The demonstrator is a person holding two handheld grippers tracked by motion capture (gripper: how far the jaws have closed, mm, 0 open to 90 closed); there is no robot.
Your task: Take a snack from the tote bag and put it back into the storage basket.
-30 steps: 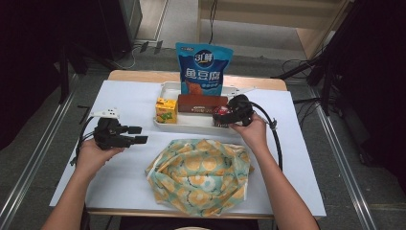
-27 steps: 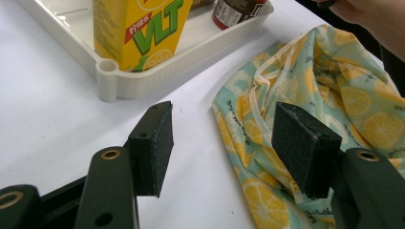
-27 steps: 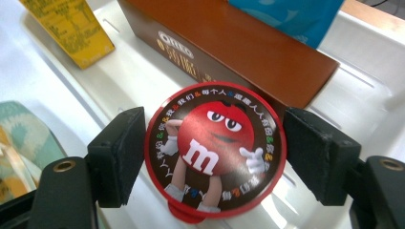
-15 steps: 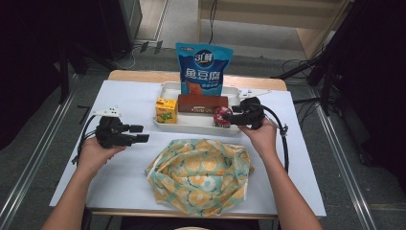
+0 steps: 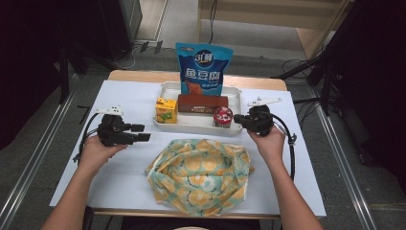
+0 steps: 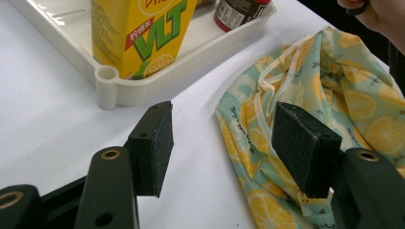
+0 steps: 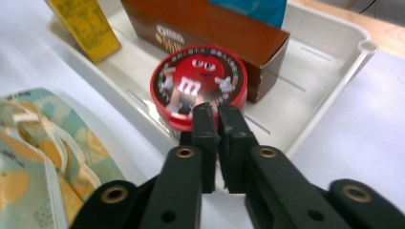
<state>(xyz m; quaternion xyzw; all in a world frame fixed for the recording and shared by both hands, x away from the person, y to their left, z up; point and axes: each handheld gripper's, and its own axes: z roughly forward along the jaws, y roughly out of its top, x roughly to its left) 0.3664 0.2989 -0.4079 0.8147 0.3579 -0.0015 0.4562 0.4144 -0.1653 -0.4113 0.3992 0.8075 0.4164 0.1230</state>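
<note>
Tray point(image 5: 239, 125) contents partly hidden: brown box point(image 5: 203, 103) cut off behind by blue snack bag point(image 5: 204, 70) in high view, its label too small to read; yellow juice carton point(image 6: 143, 33) cropped at top edge of left gripper view; lower side of red candy tin point(image 7: 199, 86) masked by black jaws in right gripper view. Printed cloth bag point(image 5: 201, 172) crumpled at lower centre of high view, opening not discernible.

Right gripper point(image 7: 216, 112): jaws just closed, pads pressed together with nothing between them, tips hovering at near rim of candy tin; contact with tin not certain. Tin seated at right front of tray, against brown box.

Left gripper point(image 6: 224, 133): jaws spread wide, empty, pads above bare white table point(image 6: 43, 124), one pad over edge of cloth bag, tray corner just beyond.

Right hand point(image 5: 269, 141) at centre right of high view, wrapped around gripper body, forearm rising from bottom edge, gripper pointed left toward tray. Left hand point(image 5: 95, 151) at centre left, gripper held level and pointed right, well apart from tray.
</note>
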